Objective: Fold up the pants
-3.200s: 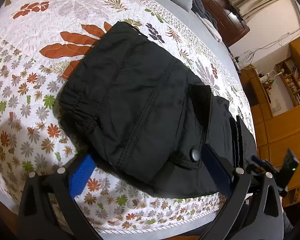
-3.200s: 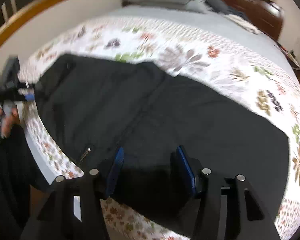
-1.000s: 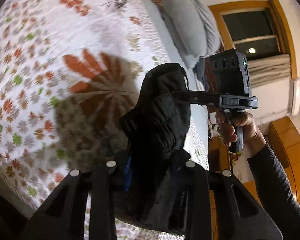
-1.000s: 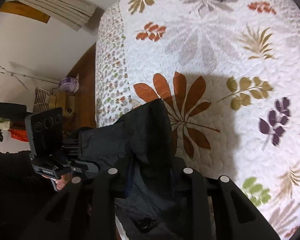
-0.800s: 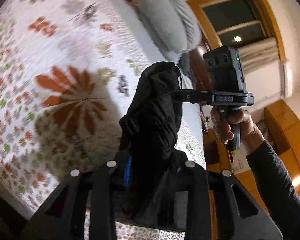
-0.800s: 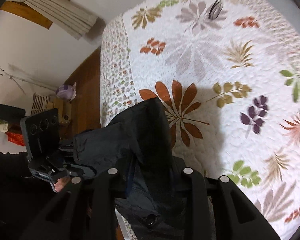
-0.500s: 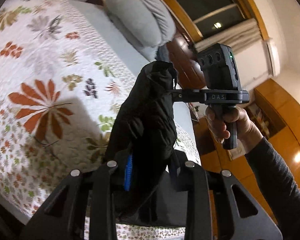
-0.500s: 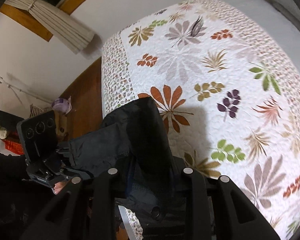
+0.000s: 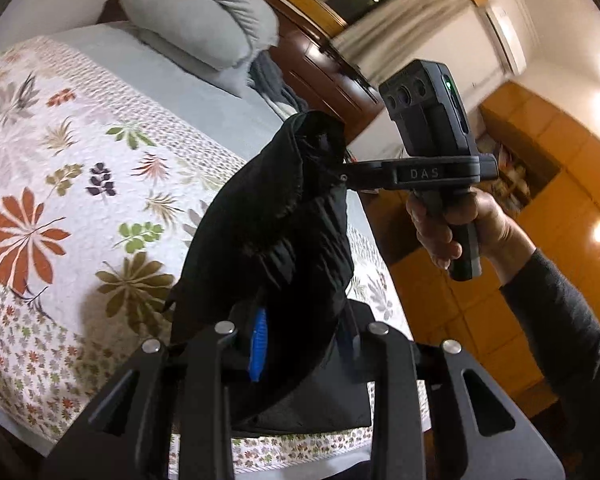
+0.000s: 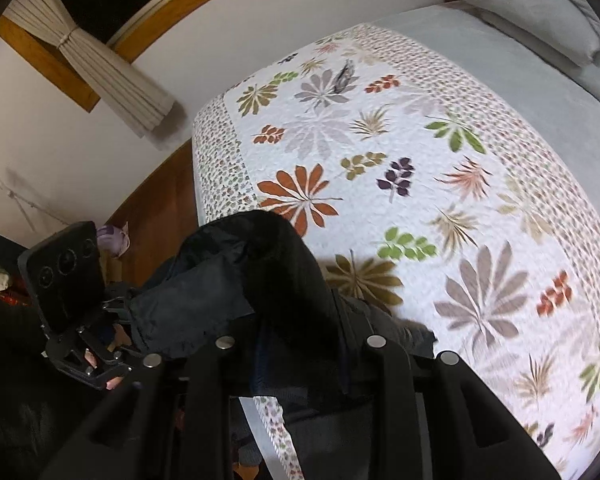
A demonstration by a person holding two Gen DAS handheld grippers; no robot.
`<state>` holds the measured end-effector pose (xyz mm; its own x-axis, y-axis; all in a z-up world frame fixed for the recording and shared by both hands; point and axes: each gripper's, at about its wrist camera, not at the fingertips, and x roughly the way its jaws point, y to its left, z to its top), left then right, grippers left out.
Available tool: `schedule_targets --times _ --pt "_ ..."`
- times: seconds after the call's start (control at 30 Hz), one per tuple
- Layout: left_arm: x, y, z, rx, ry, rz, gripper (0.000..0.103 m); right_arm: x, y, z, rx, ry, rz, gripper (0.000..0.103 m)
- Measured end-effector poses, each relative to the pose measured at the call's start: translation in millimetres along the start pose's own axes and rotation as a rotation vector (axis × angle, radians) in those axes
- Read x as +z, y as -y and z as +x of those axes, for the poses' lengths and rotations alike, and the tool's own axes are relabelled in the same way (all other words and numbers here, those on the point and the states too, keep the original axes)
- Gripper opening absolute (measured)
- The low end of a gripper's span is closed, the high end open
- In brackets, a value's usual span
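The black pants [image 9: 276,236] hang bunched in the air above the bed, stretched between both grippers. My left gripper [image 9: 304,340] is shut on one end of the cloth, a blue pad [image 9: 258,344] showing beside it. In the left wrist view the right gripper [image 9: 342,172] bites the far top of the bundle, held by a hand [image 9: 452,228]. From the right wrist camera, my right gripper [image 10: 300,360] is shut on the pants [image 10: 236,280], and the left gripper [image 10: 118,322] grips their other end at the lower left.
A floral quilt [image 10: 420,184] covers the bed, with grey pillows [image 9: 204,16] at its head. A dark wooden headboard [image 9: 328,76] and orange cabinets [image 9: 540,184] stand beyond. A curtain [image 10: 112,80] and wooden floor [image 10: 156,200] lie past the bed's side.
Both grippers have risen with the pants, lifting the bundle clear of the quilt. The views have tipped up, showing more of the pillows, window and cabinets.
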<state>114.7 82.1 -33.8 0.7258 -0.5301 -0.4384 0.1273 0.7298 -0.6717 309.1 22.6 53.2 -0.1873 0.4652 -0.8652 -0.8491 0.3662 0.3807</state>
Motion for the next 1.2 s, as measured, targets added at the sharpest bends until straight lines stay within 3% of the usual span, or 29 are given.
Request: schedule_targets --times 0.4,0.9,1.2 --pt "-25.6 58.6 34.1 0.000 -0.073 0.113 0.027 -71.8 20.6 -43.7 -0.033 0.065 0.070 0.028" --pt "-45.5 98.4 62.9 0.002 -0.131 0.198 0.026 -127.9 41.5 -70.7 -0.040 0.125 0.118 0.028" --pt "-66.7 121.4 95.6 -0.014 -0.197 0.243 0.026 -179.0 64.1 -81.9 -0.050 0.155 0.172 0.028"
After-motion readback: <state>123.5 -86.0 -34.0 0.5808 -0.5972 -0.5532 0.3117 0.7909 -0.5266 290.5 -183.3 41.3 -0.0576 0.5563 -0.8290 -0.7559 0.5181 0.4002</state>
